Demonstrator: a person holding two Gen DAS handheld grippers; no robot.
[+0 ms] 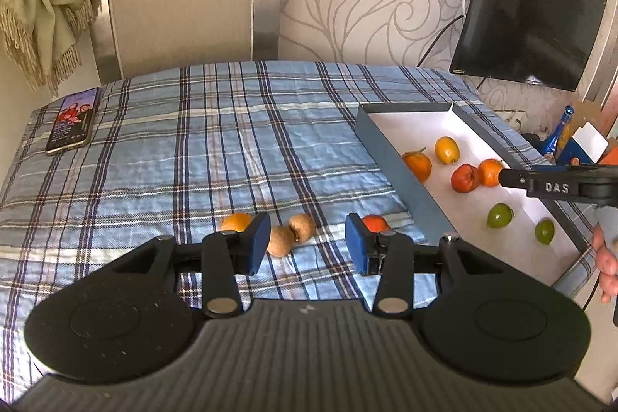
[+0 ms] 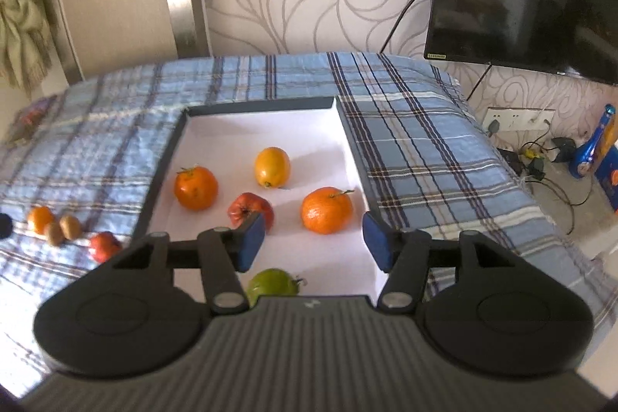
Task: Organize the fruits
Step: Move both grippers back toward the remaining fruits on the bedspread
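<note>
Right wrist view showed the right gripper [image 2: 313,238] open and empty above the box [image 2: 349,141], an orange [image 2: 326,209] at twelve o'clock. The left gripper [image 1: 307,243] gaped emptily; brown fruits [image 1: 289,233] looked light, firm, best pinched across their middles.

Two close downward wrist views, sharing the box [image 1: 401,176] [image 2: 162,172].

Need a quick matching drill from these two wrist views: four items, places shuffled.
Items:
1. yellow fruit
2. brown fruits
3. phone
4. green fruit

Places:
A. on the plaid cloth, far left corner
B. in the box, far half
C. in the box, nearest the right tongs
D. on the cloth, ahead of the left tongs

Pairs: 1-B, 2-D, 3-A, 4-C
</note>
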